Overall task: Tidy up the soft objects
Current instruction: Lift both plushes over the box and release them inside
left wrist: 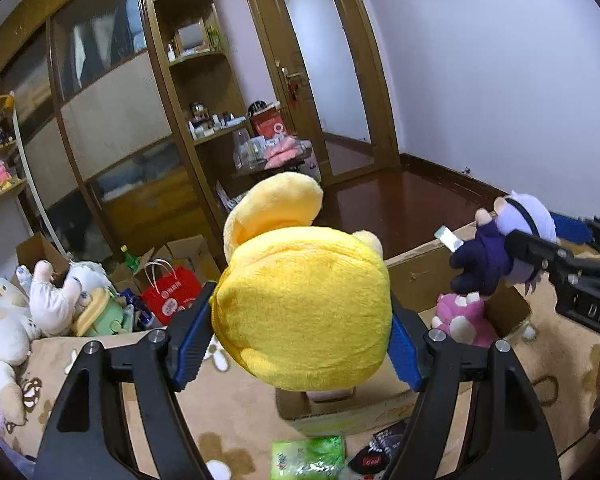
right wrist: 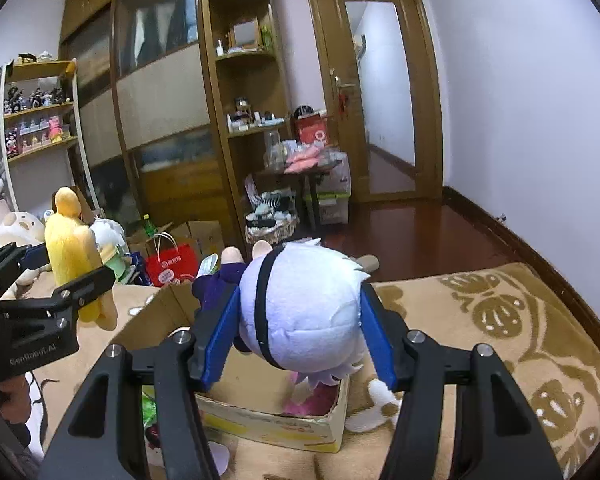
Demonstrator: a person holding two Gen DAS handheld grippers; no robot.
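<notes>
Your left gripper [left wrist: 302,320] pinches a yellow plush toy [left wrist: 304,312] between its blue pads, held in the air above the near edge of a cardboard box [left wrist: 420,272]. Your right gripper [right wrist: 296,328] clamps a white-haired doll [right wrist: 304,312] over that same open box — a pink plush [left wrist: 464,316] lies inside. The box sits on a beige patterned blanket [right wrist: 500,320].

A pink plush [left wrist: 466,318] fills one corner of the open cardboard box [right wrist: 268,420].
</notes>
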